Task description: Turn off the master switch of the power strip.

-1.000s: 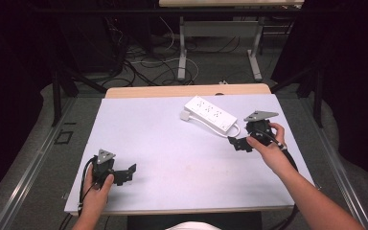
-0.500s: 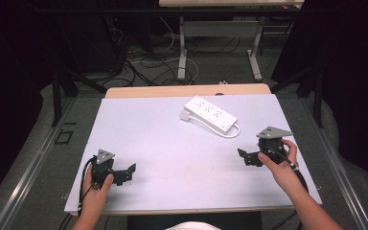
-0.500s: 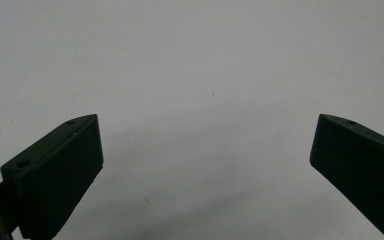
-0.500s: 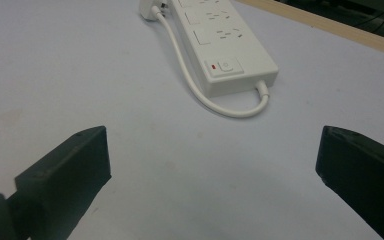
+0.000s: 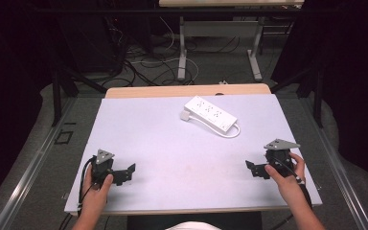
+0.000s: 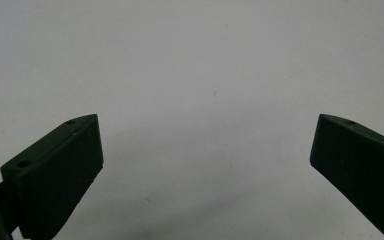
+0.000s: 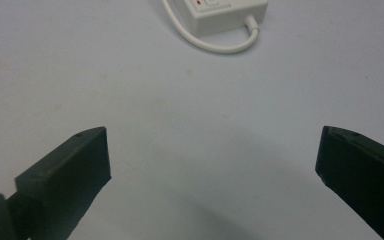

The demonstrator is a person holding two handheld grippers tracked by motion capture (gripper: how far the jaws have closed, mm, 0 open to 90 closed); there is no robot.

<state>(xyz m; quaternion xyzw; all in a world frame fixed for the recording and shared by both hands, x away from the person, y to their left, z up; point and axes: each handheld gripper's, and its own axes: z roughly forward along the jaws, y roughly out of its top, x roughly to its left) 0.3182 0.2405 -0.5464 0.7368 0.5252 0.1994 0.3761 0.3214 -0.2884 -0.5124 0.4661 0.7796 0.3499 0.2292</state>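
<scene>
Both my left gripper [image 5: 127,173] and right gripper [image 5: 252,168] rest low on the table [image 5: 172,143], jaws spread wide and empty. The power strip [image 5: 210,114] lies well ahead, so I'd approach it squarely across its width.

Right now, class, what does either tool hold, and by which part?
Nothing is held. The left tool and right tool are both open over the table, apart from the power strip.

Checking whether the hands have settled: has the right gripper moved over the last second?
Yes. The right gripper has pulled back from beside the white power strip toward the table's near right corner; the strip itself stayed put.
</scene>
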